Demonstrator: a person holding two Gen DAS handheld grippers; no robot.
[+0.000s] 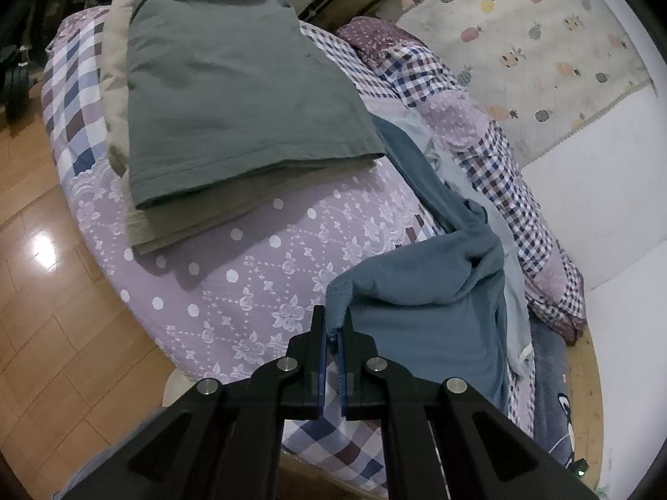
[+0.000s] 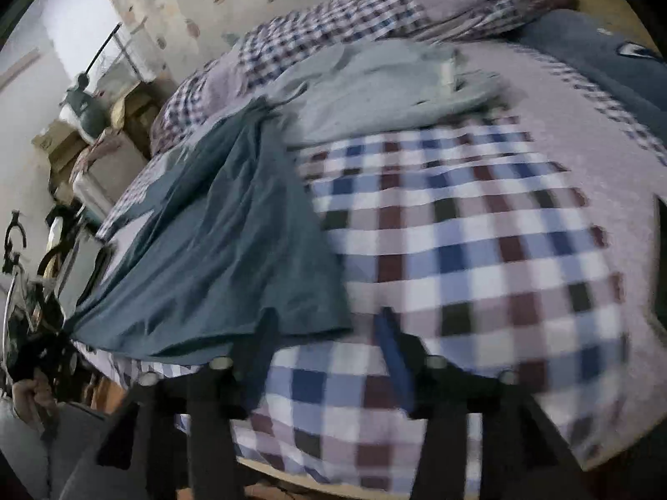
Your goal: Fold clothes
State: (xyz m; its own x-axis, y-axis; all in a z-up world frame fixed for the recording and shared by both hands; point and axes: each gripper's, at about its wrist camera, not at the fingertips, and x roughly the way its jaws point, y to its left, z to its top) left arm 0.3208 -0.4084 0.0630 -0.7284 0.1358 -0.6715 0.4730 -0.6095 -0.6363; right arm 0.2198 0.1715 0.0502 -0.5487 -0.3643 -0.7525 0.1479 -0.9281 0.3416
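On the bed [image 1: 258, 258], only the left wrist view shows the folded pile [image 1: 233, 104], green on tan, at the far left. The left gripper [image 1: 333, 331] has its fingers pinched on a corner of the blue garment [image 1: 417, 316], lifting it. The blurred right view shows the right gripper [image 2: 329, 325] low, fingers wide, at the garment's hem.

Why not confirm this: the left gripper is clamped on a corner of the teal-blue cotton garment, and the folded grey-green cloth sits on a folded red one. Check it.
One detail is wrong. The left wrist view shows the folded grey-green cloth resting on a folded khaki-tan cloth, not a red one. The left gripper is indeed clamped on a corner of the teal-blue cotton garment.
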